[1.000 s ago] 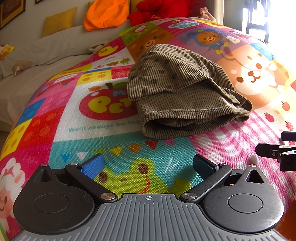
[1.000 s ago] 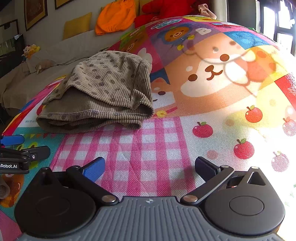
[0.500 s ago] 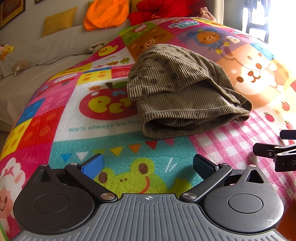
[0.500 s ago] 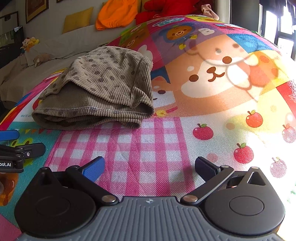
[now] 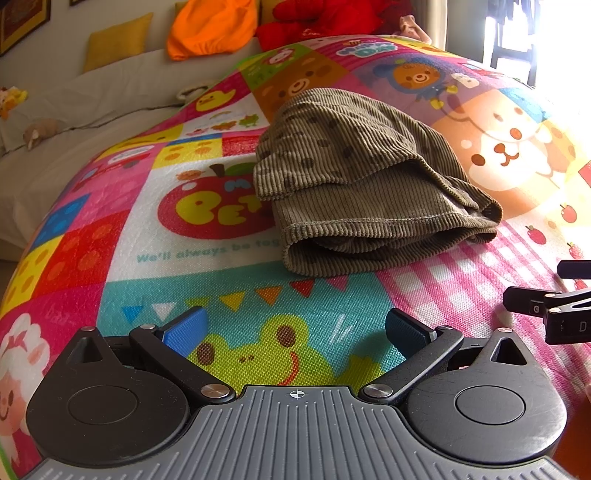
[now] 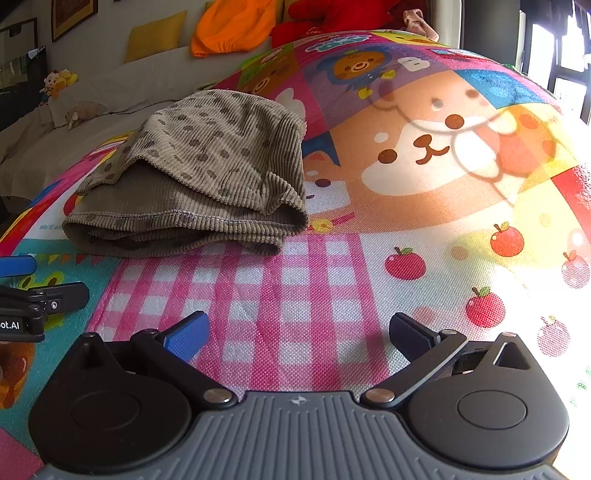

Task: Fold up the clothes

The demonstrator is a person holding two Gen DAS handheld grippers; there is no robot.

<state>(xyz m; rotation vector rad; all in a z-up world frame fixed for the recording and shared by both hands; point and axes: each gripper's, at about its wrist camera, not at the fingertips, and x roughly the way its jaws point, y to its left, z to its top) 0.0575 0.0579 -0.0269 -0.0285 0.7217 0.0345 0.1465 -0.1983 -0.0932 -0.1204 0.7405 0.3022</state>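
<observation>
A brown corduroy garment with dark dots (image 5: 362, 184) lies folded in a small stack on the colourful play mat (image 5: 221, 295). It also shows in the right wrist view (image 6: 207, 177). My left gripper (image 5: 295, 332) is open and empty, a short way in front of the stack's near fold. My right gripper (image 6: 299, 332) is open and empty over the pink check patch, to the right of the stack. Each gripper shows at the edge of the other's view: the right one (image 5: 554, 306), the left one (image 6: 40, 295).
A white sofa (image 5: 110, 85) runs along the back with a yellow cushion (image 5: 118, 40), an orange cloth (image 5: 210, 26) and a red plush (image 5: 325, 18). Small soft toys (image 6: 59, 81) sit at the far left. A bright window (image 5: 554, 29) is at the right.
The right gripper has drifted slightly nearer to the stack and leftward. The left gripper and the garment have not moved.
</observation>
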